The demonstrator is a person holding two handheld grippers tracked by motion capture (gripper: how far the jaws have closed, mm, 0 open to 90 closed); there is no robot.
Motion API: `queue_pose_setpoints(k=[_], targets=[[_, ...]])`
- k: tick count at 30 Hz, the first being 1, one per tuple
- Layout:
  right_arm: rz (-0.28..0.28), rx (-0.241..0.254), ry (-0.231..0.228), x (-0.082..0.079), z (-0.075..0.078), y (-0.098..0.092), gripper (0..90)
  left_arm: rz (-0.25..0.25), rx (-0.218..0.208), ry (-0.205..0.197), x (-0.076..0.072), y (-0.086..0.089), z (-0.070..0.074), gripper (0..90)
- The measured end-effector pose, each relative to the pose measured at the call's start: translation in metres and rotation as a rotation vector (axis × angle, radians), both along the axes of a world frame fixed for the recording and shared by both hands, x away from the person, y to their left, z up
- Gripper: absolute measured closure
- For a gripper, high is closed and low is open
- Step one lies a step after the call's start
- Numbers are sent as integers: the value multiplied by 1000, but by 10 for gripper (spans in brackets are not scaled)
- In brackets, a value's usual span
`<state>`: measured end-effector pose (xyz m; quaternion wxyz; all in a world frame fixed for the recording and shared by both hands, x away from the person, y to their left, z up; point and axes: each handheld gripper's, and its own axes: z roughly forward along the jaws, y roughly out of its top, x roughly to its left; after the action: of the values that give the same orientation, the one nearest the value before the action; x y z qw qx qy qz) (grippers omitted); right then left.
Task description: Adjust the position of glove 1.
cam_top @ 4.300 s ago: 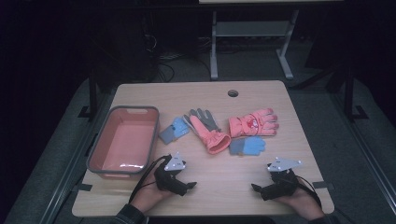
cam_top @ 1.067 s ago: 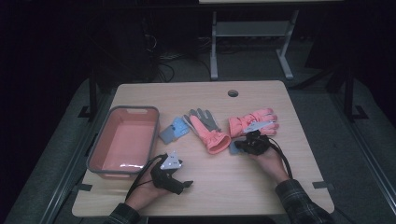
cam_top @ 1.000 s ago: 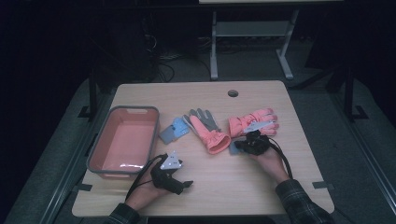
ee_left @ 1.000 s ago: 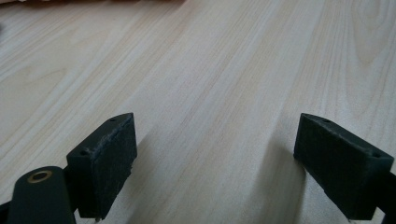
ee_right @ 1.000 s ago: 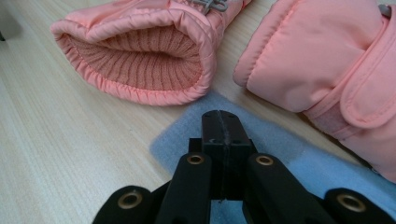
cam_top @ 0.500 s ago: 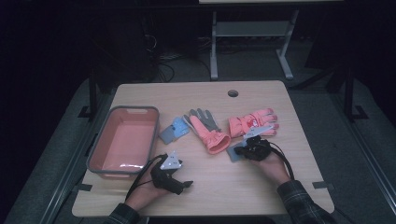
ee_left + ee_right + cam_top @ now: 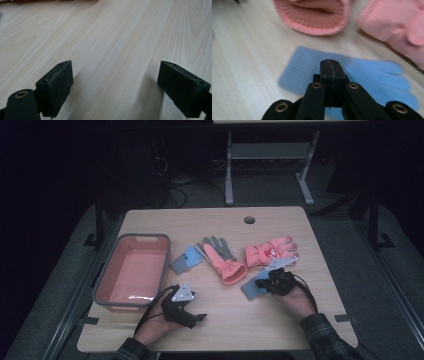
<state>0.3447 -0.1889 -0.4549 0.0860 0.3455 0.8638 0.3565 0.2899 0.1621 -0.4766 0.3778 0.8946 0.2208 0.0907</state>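
Observation:
A light blue knit glove (image 7: 250, 289) (image 7: 299, 67) lies flat on the wooden table, cuff toward the near left. My right gripper (image 7: 265, 282) (image 7: 329, 62) is shut, and its tips meet on the middle of this glove. Just beyond it lie a pink glove (image 7: 270, 252) (image 7: 392, 22) and a grey-and-pink glove (image 7: 220, 257) whose pink cuff (image 7: 314, 17) faces me. A second blue glove (image 7: 186, 259) rests further left. My left gripper (image 7: 199, 316) (image 7: 115, 85) sits low over bare wood near the front edge, jaws wide apart with nothing between them.
A pink tub (image 7: 107, 275) with a grey rim stands at the table's left side. A round cable hole (image 7: 249, 220) marks the far edge. Bare wood stretches between the two grippers along the front.
My right gripper has drawn a little toward the front edge, and the blue glove's cuff now shows at its left. The left gripper has stayed put.

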Motion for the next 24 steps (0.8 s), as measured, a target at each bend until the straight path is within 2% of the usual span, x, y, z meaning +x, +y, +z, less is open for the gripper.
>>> queue_pose_setpoints(k=[5,8,10,17,24], targets=[[-44,3,-8,9,-1,-12,900,0,0,0,0,0,0,124],[-46,-5,-4,12,-4,-12,900,0,0,0,0,0,0,124],[-36,-21,9,13,-10,-9,900,0,0,1,0,0,0,124],[-4,-26,9,10,-10,-4,900,0,2,-3,0,0,0,125],[48,-19,20,-5,-10,14,900,-1,2,-4,0,0,0,125]])
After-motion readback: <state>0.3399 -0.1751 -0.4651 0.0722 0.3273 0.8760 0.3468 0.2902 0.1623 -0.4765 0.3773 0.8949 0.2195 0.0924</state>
